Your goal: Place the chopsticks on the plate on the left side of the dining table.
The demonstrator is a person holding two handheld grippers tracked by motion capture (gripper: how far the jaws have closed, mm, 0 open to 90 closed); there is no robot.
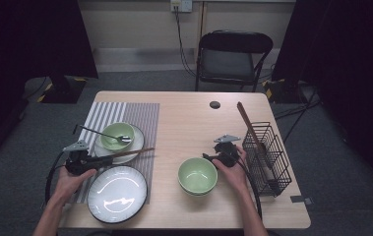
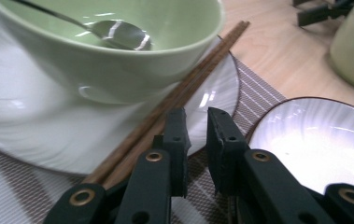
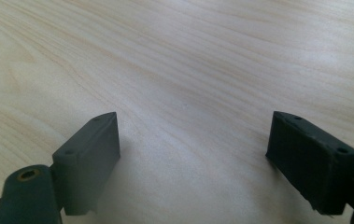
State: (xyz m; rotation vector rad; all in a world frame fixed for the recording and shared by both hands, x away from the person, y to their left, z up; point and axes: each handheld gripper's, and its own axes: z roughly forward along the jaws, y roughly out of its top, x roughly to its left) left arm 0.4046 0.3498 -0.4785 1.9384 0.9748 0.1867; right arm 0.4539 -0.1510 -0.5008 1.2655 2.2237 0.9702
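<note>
Two chopsticks (image 2: 174, 100), near ends behind left tongs (image 2: 195, 135)

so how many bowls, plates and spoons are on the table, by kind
green bowls: 2
plates: 2
spoon: 1
total: 5

Left gripper (image 1: 93, 161) sits low at the left, pointing right, jaws nearly together with a narrow gap. Right gripper (image 3: 193, 158) points down-left, jaws wide apart, nothing between them. Both forearms enter from the bottom edge.
</note>
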